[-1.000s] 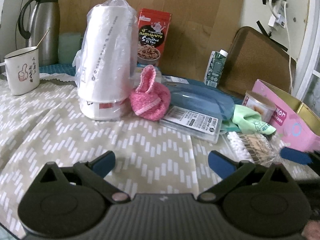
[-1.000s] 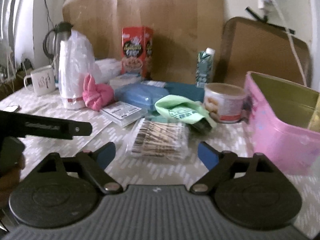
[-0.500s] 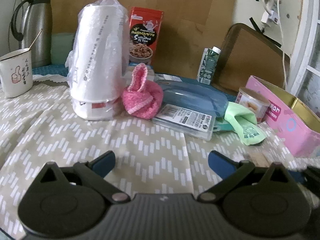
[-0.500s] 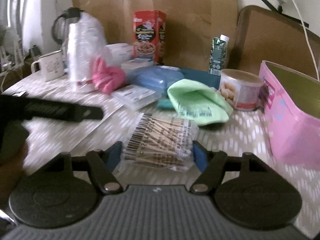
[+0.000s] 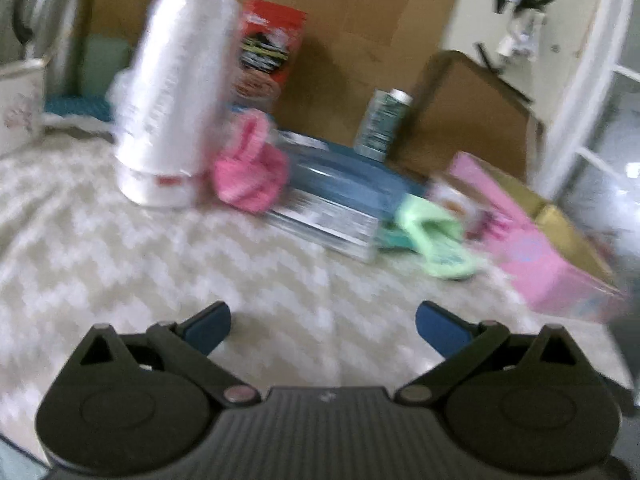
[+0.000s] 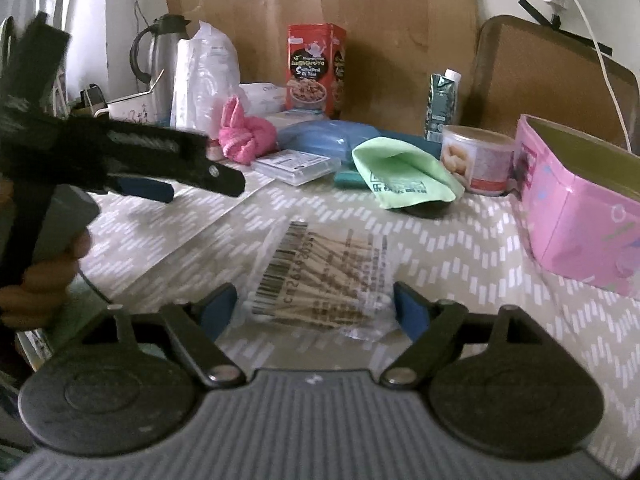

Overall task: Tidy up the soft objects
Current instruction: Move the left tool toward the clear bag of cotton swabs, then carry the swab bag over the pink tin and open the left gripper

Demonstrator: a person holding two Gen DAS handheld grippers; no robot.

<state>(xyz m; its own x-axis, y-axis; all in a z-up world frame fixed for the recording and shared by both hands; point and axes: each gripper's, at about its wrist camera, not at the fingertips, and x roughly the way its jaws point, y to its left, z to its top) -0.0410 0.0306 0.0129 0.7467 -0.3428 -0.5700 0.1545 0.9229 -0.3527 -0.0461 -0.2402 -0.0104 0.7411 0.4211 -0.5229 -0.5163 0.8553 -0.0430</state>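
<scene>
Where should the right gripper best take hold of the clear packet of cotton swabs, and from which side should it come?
Grip the packet of cotton swabs across its near end, coming from above and the near side. It lies flat on the tablecloth, and the right gripper already straddles that end, jaws opening, pads seemingly not pressing it. The thin film probably calls for a low pinch.

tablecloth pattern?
Beige tablecloth with rows of short white dashes in a zigzag; sharpest in the right wrist view.

Pink knitted sock (image 6: 246, 140), green pouch (image 6: 400, 172), beige white-dashed tablecloth (image 6: 460, 248).
</scene>
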